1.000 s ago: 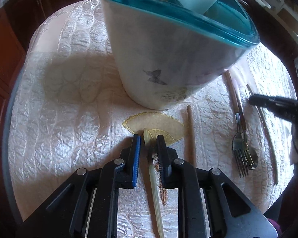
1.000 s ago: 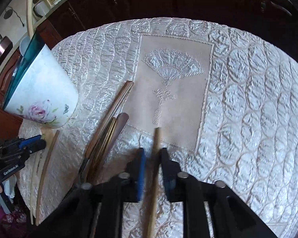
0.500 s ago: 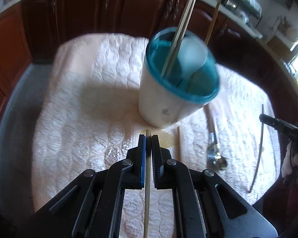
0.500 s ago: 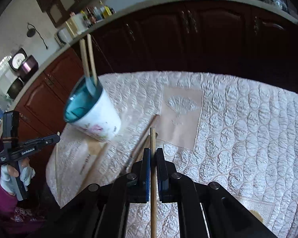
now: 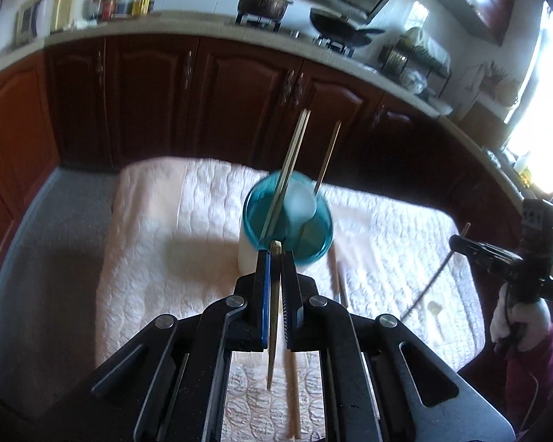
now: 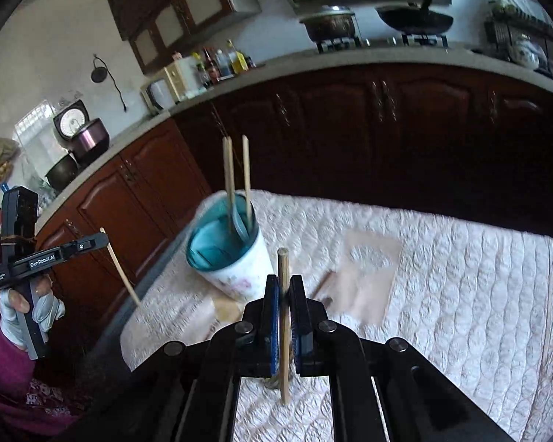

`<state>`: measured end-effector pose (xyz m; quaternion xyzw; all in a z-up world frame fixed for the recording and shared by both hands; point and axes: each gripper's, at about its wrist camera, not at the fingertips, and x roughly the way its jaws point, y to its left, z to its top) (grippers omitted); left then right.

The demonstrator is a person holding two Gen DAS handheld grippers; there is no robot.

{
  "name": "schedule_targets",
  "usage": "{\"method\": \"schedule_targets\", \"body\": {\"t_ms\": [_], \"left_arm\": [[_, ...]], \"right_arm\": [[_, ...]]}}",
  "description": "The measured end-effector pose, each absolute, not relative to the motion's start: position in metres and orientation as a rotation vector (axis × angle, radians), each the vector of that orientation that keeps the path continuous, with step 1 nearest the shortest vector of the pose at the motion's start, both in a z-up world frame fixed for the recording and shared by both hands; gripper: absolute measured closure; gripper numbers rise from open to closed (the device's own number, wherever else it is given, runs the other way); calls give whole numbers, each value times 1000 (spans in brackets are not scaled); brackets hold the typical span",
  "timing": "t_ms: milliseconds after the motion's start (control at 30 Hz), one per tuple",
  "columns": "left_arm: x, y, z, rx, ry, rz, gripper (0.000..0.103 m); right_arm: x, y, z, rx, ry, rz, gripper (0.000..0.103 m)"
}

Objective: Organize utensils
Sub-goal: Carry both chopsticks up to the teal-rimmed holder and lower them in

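- A table covered with a quilted, cream-white cloth (image 5: 158,243) is seen below both grippers; a dark wooden chopstick (image 5: 342,283) lies on it just beside the holder.
- A white, flower-printed utensil holder with a teal rim (image 6: 236,272) stands on the cloth, upright; pale chopsticks (image 6: 228,169) and a pale spoon (image 5: 301,200) are seen standing inside it.
- The left gripper (image 5: 274,258) is clenched on a thin, pale bamboo chopstick (image 5: 274,313), which is held clear of the table, pointing toward the holder mouth.
- The right gripper (image 6: 284,283) is clenched on a thicker, light-brown wooden chopstick (image 6: 284,331), likewise held off the cloth, near the holder.
- Step judged in hand: both chopsticks are being carried to the holder for insertion.
- It is advised that each stick be tipped near upright, its lower end guided over the open teal rim away from the standing contents, and released only once inside; one gripper at a time is recommended, so the holder is not knocked.
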<state>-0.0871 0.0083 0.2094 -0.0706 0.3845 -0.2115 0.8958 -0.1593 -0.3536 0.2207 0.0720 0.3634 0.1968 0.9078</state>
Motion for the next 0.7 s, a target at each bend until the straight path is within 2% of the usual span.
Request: {"method": "schedule_targets", "body": {"t_ms": [300, 700], "left_arm": [[-89, 12, 243, -114, 732, -406, 99], [-86, 8, 257, -69, 702, -380, 99]], "right_arm": [[-152, -337, 256, 119, 678, 434, 98], [-143, -317, 285, 90, 623, 471, 98]]}}
